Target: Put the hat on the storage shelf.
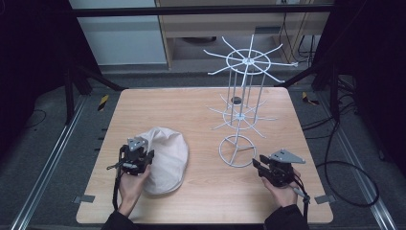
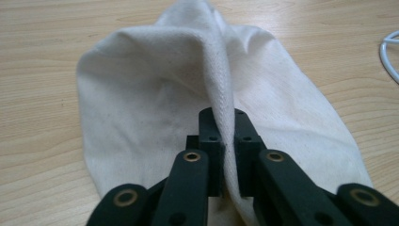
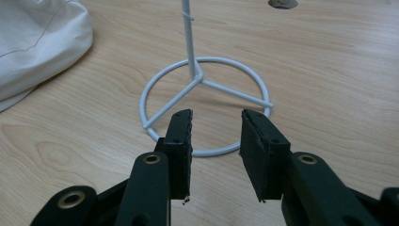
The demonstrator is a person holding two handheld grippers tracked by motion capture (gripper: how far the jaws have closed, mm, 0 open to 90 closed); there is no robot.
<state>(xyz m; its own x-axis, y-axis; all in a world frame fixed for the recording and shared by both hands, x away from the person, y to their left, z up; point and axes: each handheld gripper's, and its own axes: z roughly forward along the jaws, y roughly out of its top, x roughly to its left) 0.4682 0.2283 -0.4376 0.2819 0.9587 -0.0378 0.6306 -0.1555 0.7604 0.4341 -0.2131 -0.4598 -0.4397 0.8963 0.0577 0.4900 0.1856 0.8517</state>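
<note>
The cream cloth cap [image 2: 155, 89] lies flat on the wooden table [image 1: 201, 201], in the lower left of the high view, and the left gripper [image 2: 225, 141] has its jaws clamped together on a raised fold of the fabric that runs up the middle of the left gripper view. The bite looks narrow, on a single ridge of cloth, so my judgement is that the lift should go slowly and straight up, letting the rest of the cap peel off the table without slipping out of the pads. If the fold starts to slide, a deeper grip near the seam would hold better.

Right of the cap, in the centre right of the high view, stands the white wire rack [image 1: 244, 103], with its ring base [image 3: 204, 101] in the middle of the right gripper view. The right gripper [image 3: 216, 136] hangs just before that ring, jaws apart with nothing between them. It seems well placed to steady the base, since so light a rack would likely tip when the cap is hung on a prong.

Counted: one cap, one rack with two tiers of radiating prongs, two grippers, one table. A small dark round thing [image 1: 236, 100] sits on the table behind the rack; I cannot tell what it is.
</note>
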